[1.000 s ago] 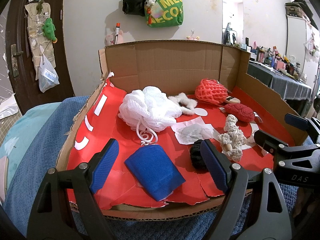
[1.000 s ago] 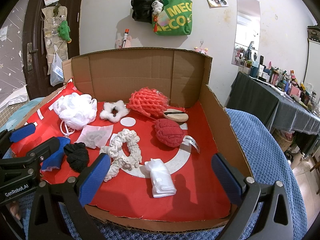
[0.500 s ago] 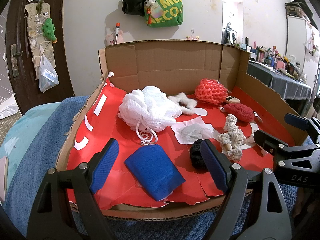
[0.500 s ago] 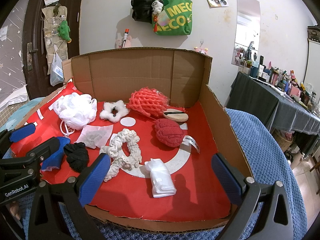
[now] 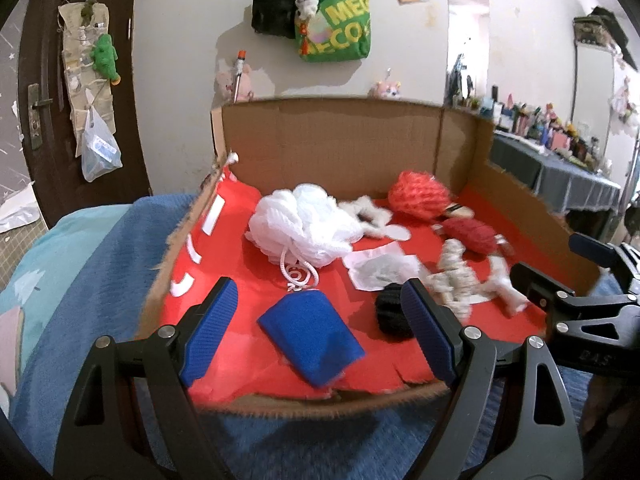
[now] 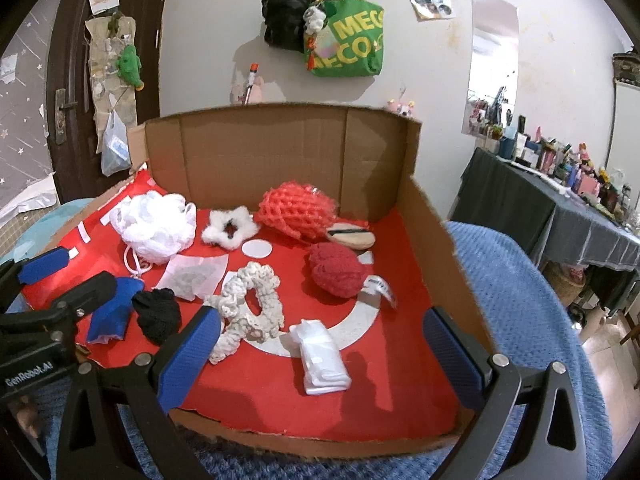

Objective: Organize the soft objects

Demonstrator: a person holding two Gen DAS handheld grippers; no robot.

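1. The left gripper (image 5: 320,332) is held wide open, empty, over the near edge of the cardboard box (image 5: 332,144).
2. A blue pad (image 5: 310,338) is framed between its jaws, apparently not touched; a black scrunchie (image 5: 392,312) is seen just beside the right finger.
3. The right gripper (image 6: 320,358) is spread wide, nothing gripped.
4. A folded white cloth (image 6: 322,356) lies ahead between its fingers, a cream scrunchie (image 6: 250,308) by the left finger.
5. Farther off, a white mesh puff (image 6: 154,226) and red net (image 6: 298,212) are found.
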